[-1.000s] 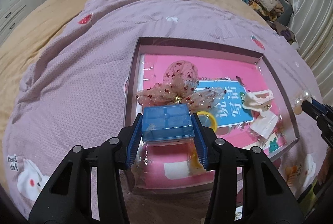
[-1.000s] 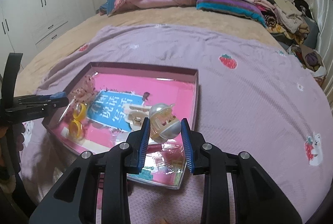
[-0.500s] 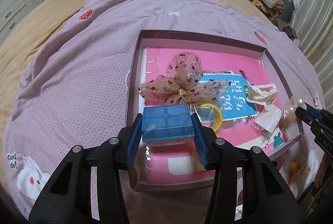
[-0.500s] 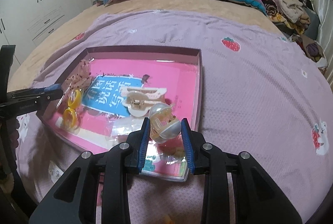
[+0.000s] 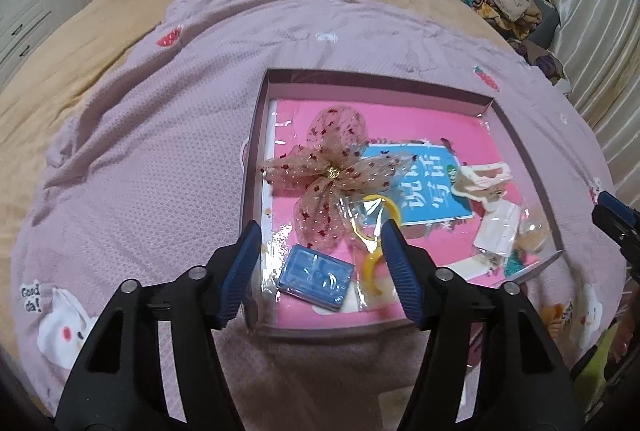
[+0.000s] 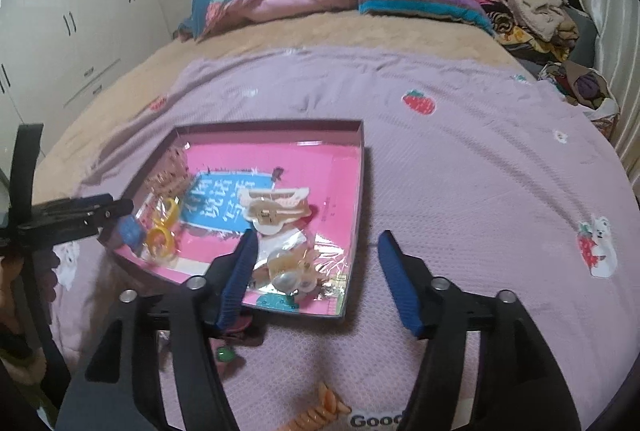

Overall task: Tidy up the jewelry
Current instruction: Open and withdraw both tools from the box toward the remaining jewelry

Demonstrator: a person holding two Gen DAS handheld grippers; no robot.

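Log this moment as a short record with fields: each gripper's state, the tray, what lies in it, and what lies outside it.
left gripper: open, holding nothing, above the tray's near edge
right gripper: open, holding nothing
tray: shallow box with pink floor, on the purple blanket
blue case: in the tray, near corner
pearl clip: in the tray, on clear wrapping
bow: in the tray
yellow rings: in the tray, bagged
cream claw clip: in the tray
orange clip: on the blanket, outside the tray
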